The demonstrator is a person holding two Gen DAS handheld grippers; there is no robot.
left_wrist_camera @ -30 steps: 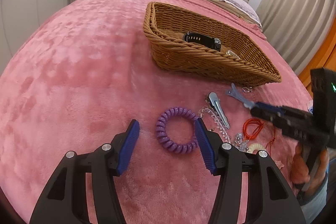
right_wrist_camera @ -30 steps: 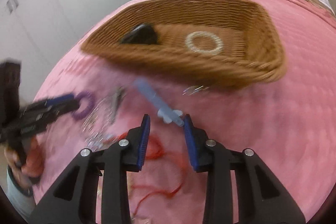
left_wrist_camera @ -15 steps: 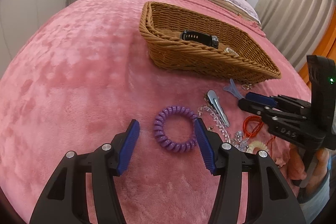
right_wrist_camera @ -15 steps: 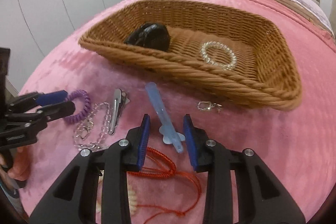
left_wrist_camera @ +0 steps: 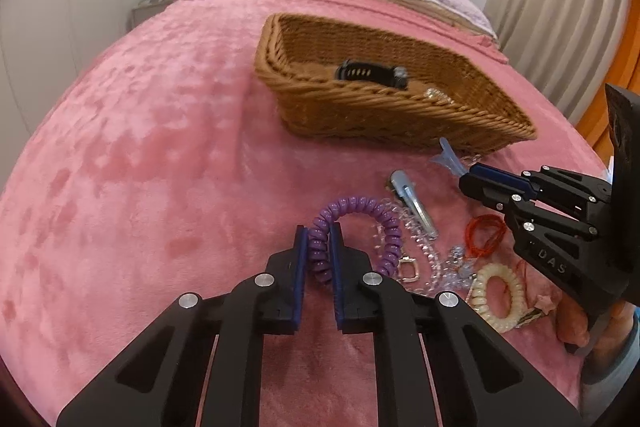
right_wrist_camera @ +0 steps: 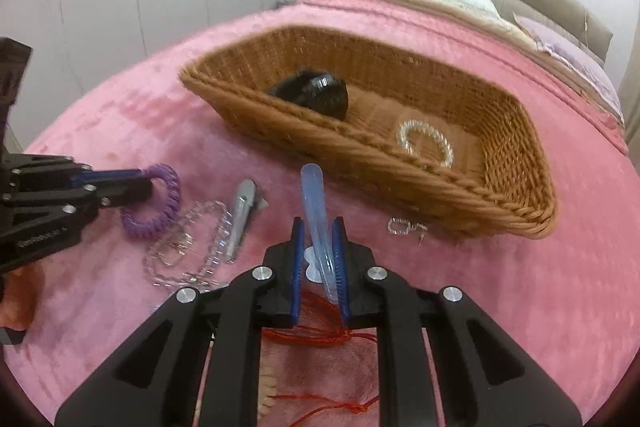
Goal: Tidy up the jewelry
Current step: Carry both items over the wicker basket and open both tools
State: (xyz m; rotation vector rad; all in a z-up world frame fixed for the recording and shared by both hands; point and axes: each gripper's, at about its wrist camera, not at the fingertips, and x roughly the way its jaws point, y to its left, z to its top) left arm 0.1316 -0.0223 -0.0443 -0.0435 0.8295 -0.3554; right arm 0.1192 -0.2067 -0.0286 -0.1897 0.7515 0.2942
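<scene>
My left gripper [left_wrist_camera: 319, 237] is shut on a purple spiral hair tie [left_wrist_camera: 358, 209], lifting its near side off the pink blanket; it also shows in the right wrist view [right_wrist_camera: 160, 195]. My right gripper [right_wrist_camera: 319, 227] is shut on a translucent blue hair clip [right_wrist_camera: 314, 203], which sticks out ahead toward the wicker basket [right_wrist_camera: 440, 183]. The basket [left_wrist_camera: 380, 115] holds a black watch [left_wrist_camera: 372, 73] and a clear bead bracelet [right_wrist_camera: 426, 143].
On the blanket lie a silver hair clip [left_wrist_camera: 412, 203], a clear bead chain [right_wrist_camera: 192, 247], a red cord [left_wrist_camera: 484, 235], a cream spiral hair tie [left_wrist_camera: 496, 301] and a small earring [right_wrist_camera: 404, 227]. Pillows and headboard stand beyond the basket.
My left gripper moved forward and shut on the purple hair tie, lifting one side. My right gripper shut on the blue hair clip and raised it toward the basket.
</scene>
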